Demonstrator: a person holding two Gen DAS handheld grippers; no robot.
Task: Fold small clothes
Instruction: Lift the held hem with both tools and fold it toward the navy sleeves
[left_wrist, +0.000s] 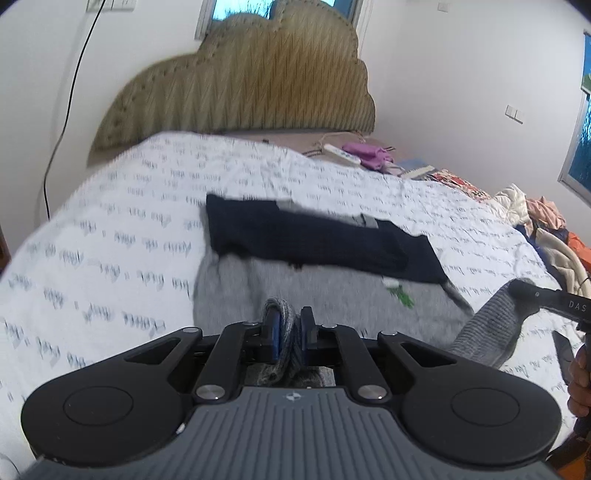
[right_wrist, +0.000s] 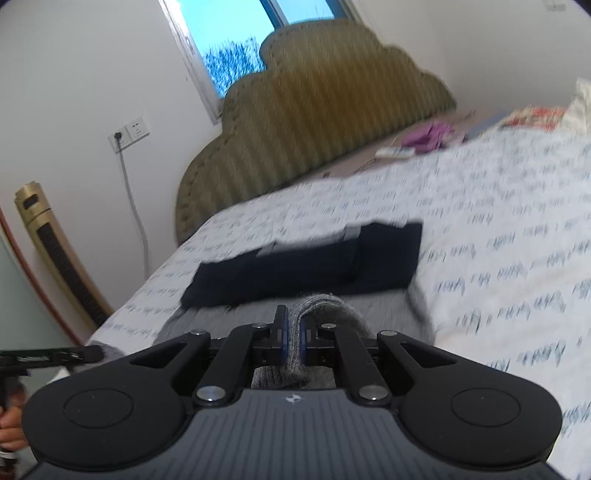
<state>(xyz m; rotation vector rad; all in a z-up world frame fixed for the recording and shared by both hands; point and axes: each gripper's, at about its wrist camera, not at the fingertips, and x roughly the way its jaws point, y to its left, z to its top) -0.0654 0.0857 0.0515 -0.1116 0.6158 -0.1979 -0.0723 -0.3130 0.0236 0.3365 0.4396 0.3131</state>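
Both hand-held grippers (left_wrist: 288, 325) (right_wrist: 293, 329) pinch grey garment (left_wrist: 236, 284) hem.

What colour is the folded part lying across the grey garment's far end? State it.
Dark navy, nearly black, on the folded part across the grey garment; clearest in the left wrist view.

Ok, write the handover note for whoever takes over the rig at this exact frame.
Left claw: shut on the near edge of the grey garment.
Right claw: shut on the same edge, further along.
Garment lies on the printed bedsheet; its dark blue part lies across the far side.
Done: both near edge points gripped.
Left: probably carry the edge over toward the far side, release, finish folding.
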